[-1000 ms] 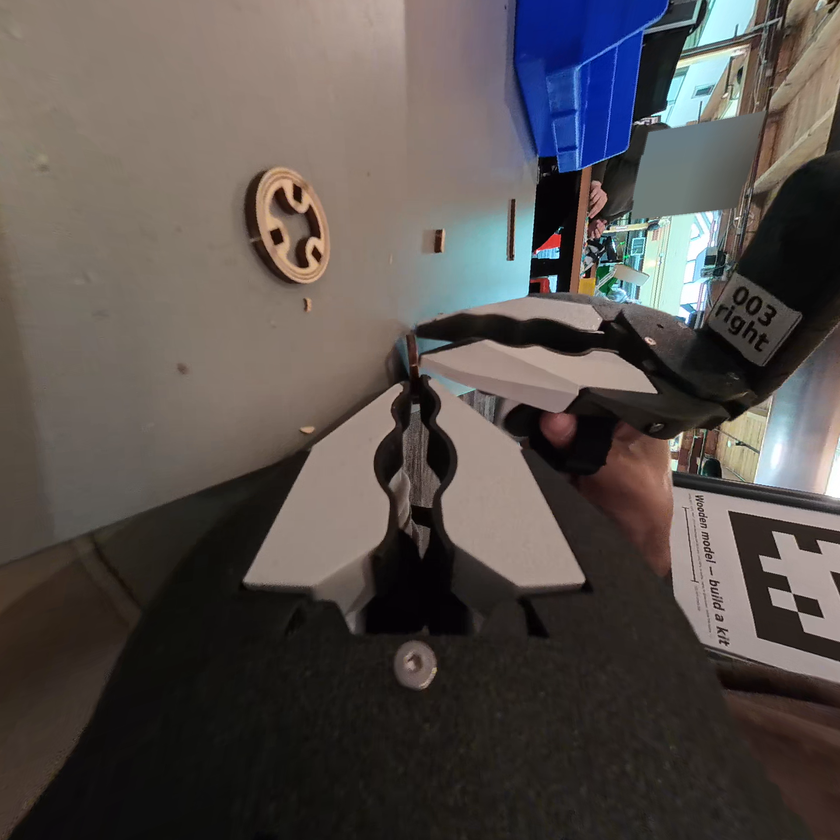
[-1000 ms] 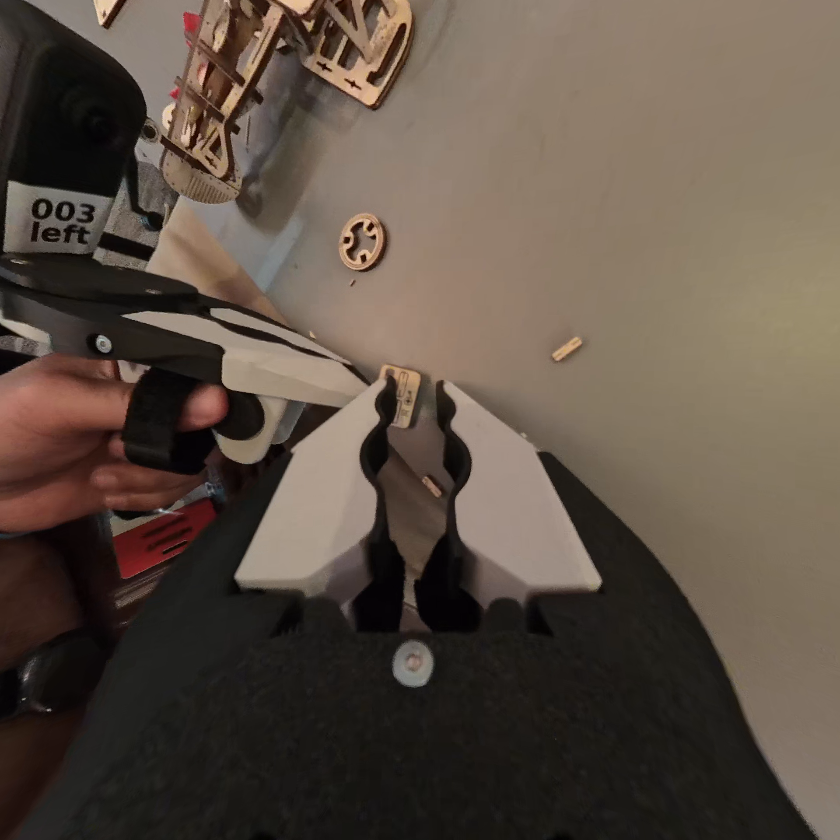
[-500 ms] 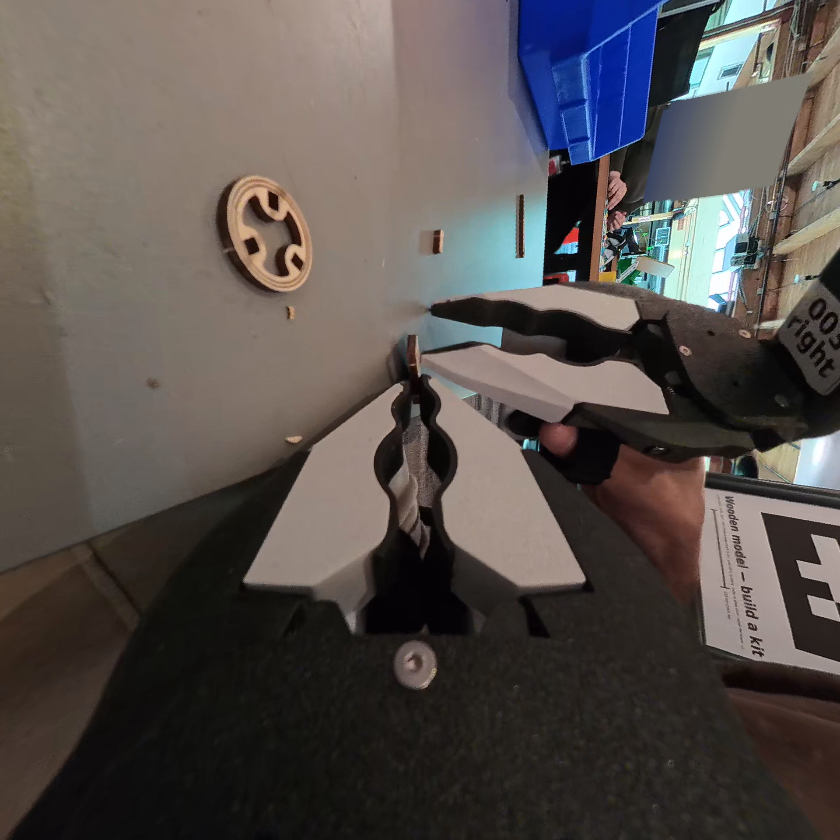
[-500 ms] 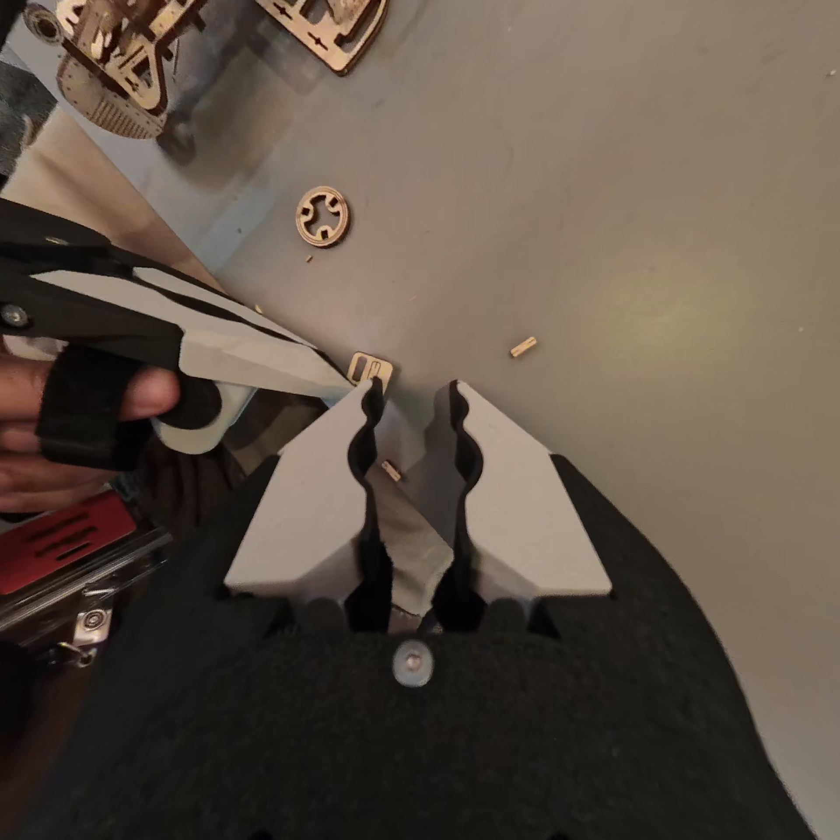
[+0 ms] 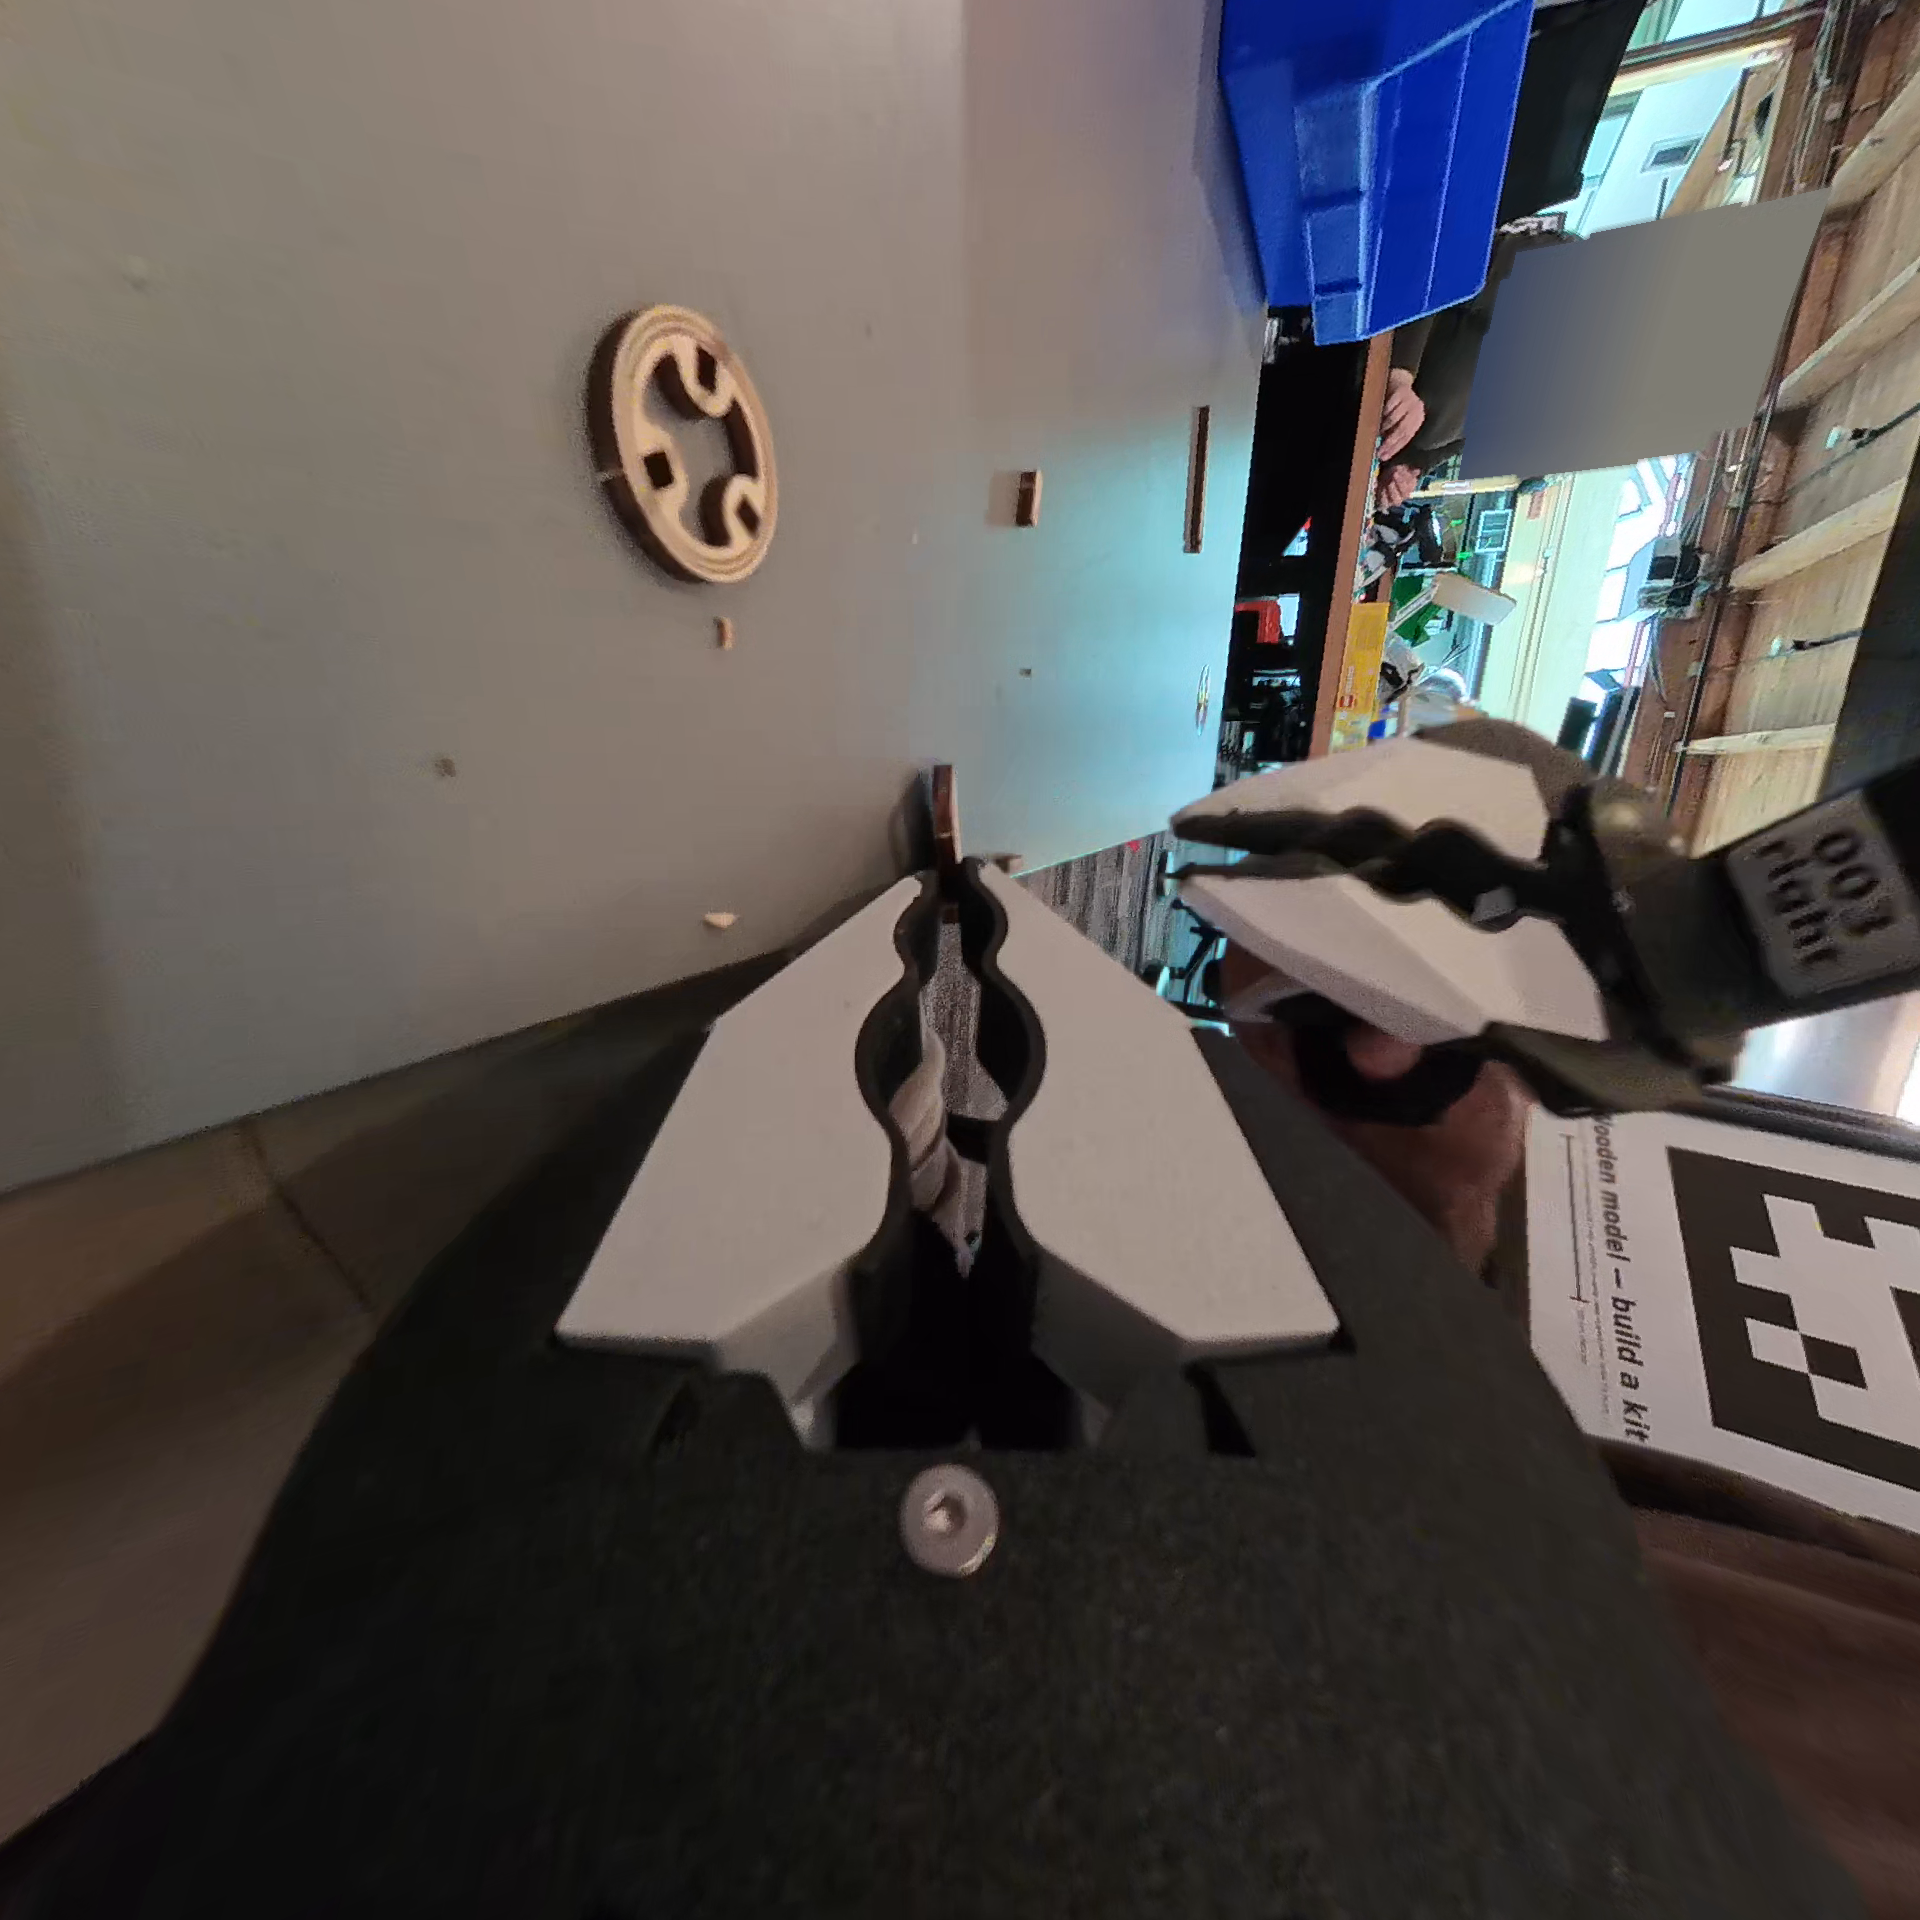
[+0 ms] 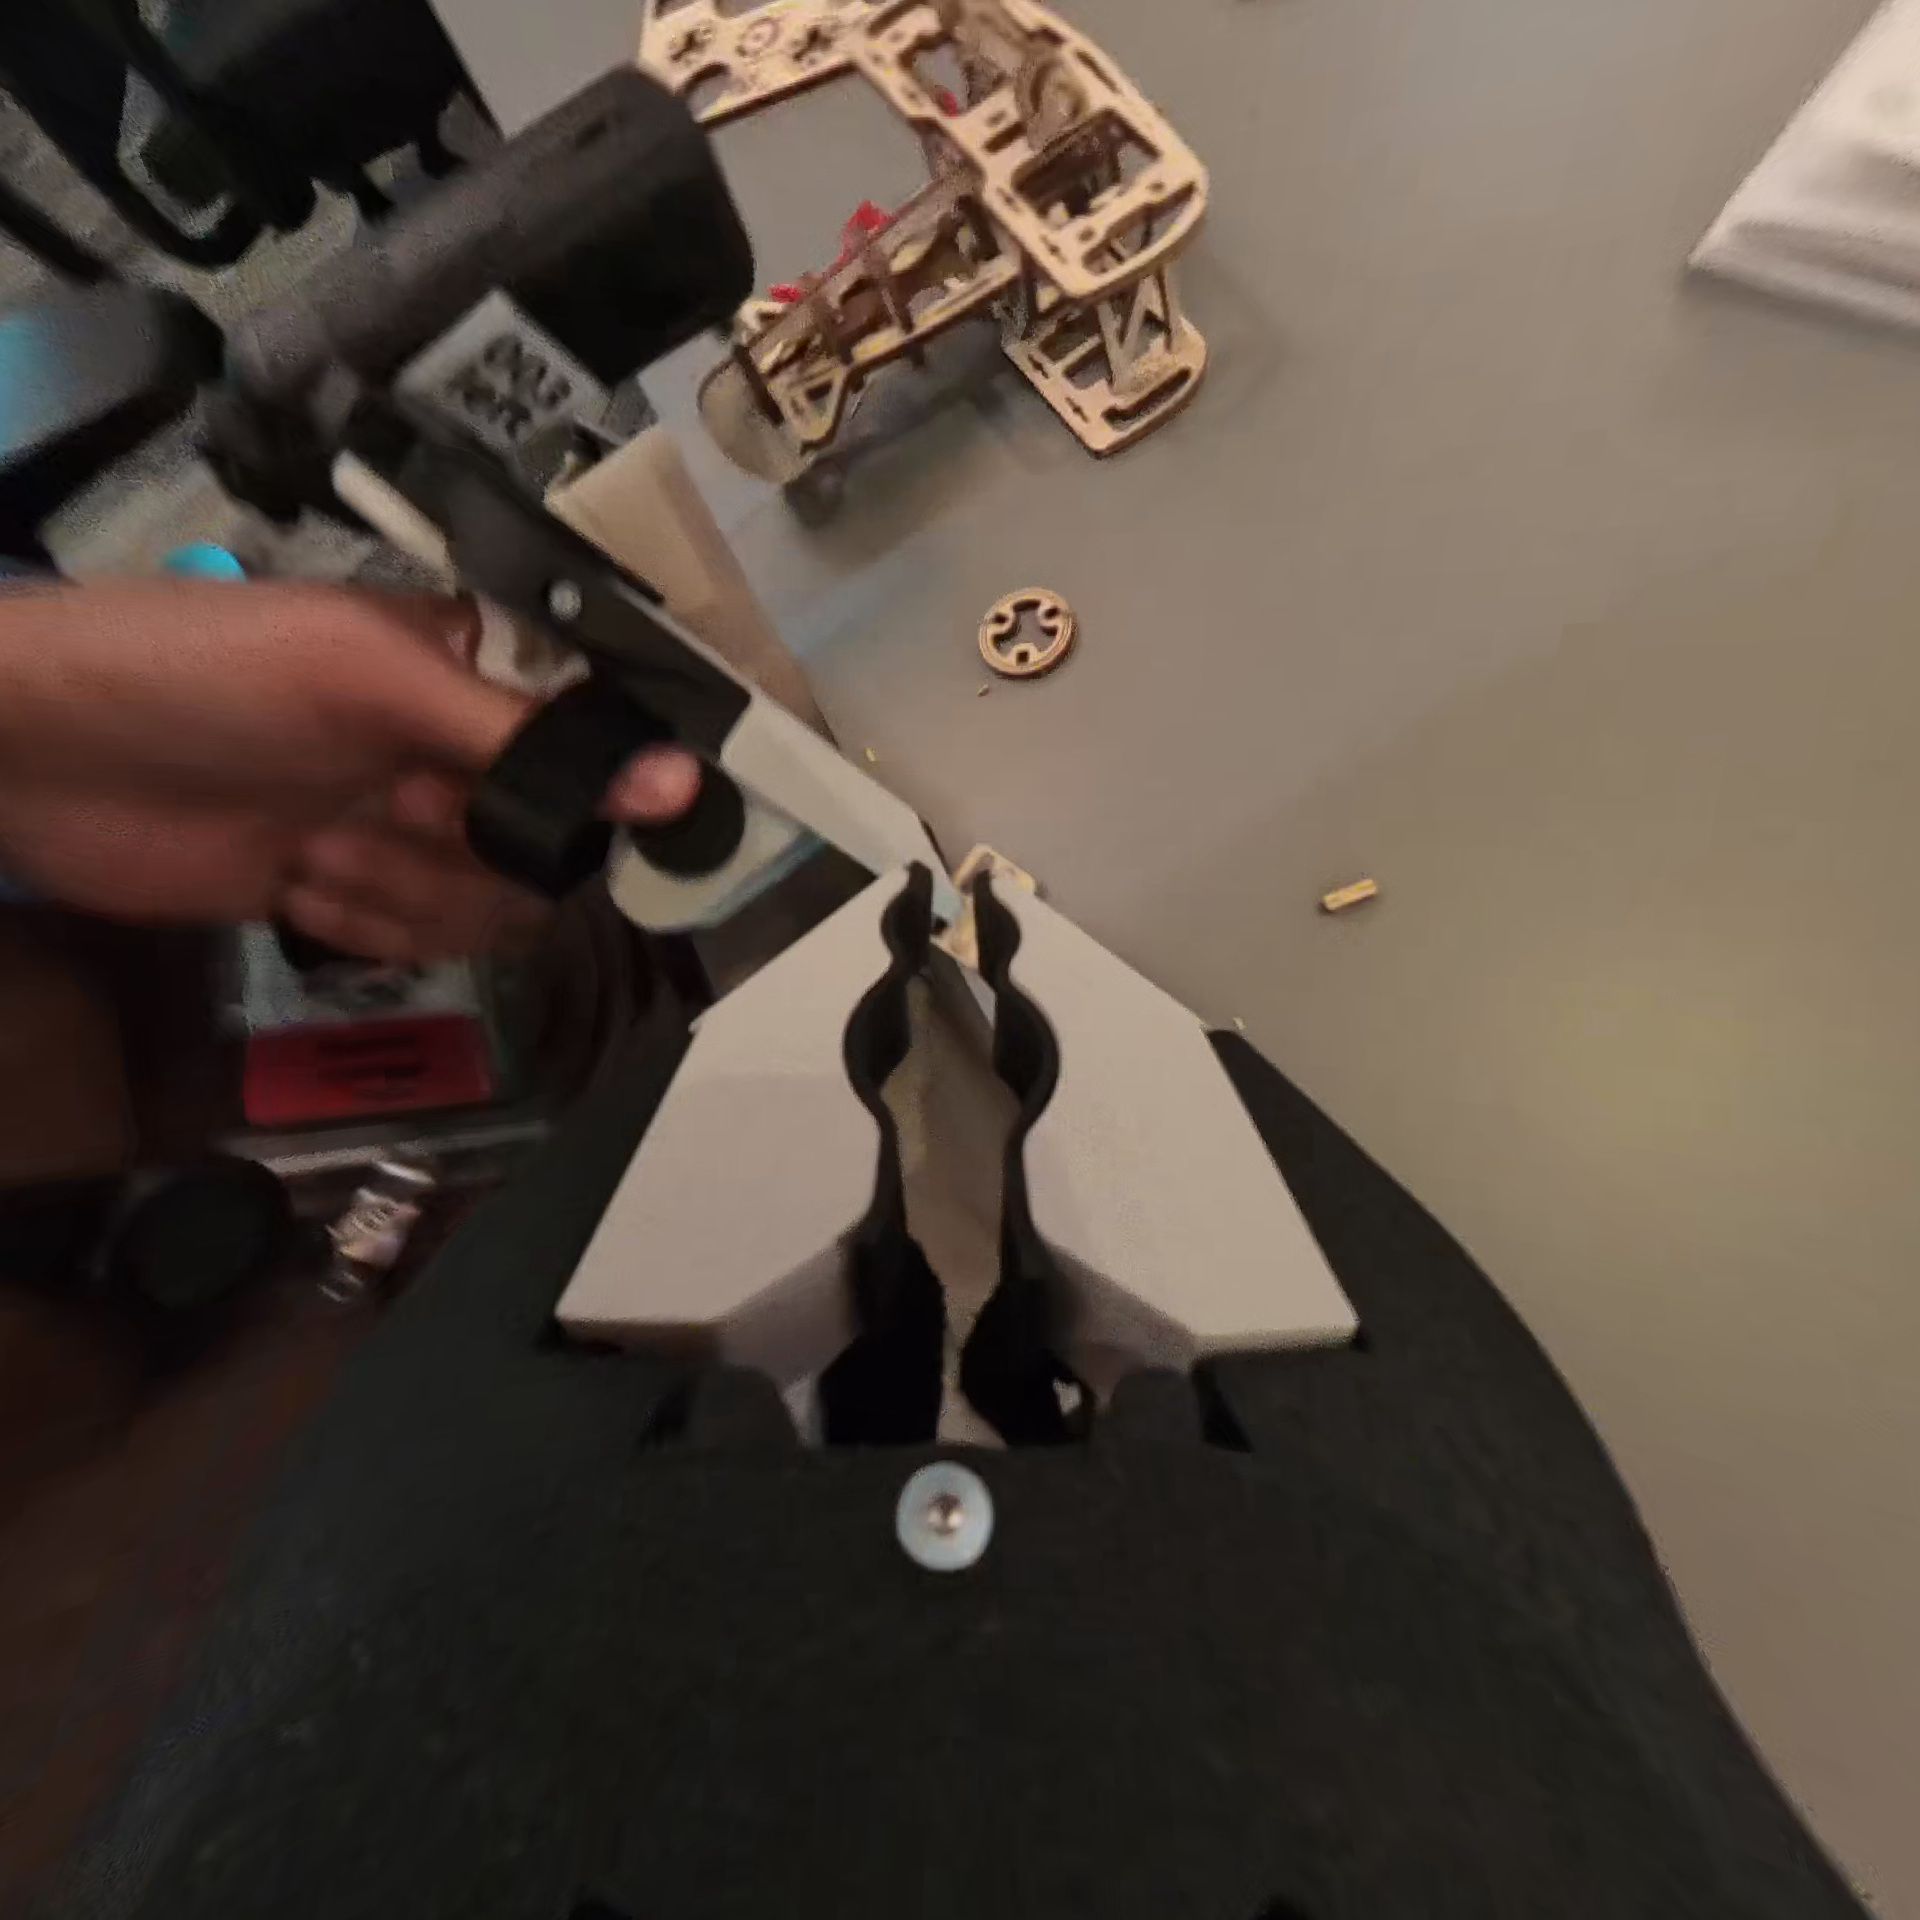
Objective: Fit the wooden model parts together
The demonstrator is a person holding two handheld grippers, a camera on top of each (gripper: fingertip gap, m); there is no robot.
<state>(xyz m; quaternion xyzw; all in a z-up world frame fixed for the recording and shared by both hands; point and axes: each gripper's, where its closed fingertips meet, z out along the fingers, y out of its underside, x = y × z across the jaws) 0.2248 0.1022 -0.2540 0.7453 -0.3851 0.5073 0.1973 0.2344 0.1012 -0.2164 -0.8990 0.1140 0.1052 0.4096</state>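
Right gripper (image 5: 1179,847) backed off, slightly parted, empty; left gripper (image 5: 948,883) pinches small wooden piece (image 5: 942,826); both carry labels.

Pale, dark-edged wooden ring (image 5: 683,470) on a grey tabletop (image 5: 312,520), a blue bin (image 5: 1371,156), a black-and-white checkered card (image 5: 1808,1340).

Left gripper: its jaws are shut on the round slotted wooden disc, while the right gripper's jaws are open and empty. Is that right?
Not quite. The left gripper is shut on a small flat wooden piece, seen edge-on in the left wrist view. The round slotted disc lies loose on the grey table, apart from both grippers. The right gripper is open and empty, as stated.
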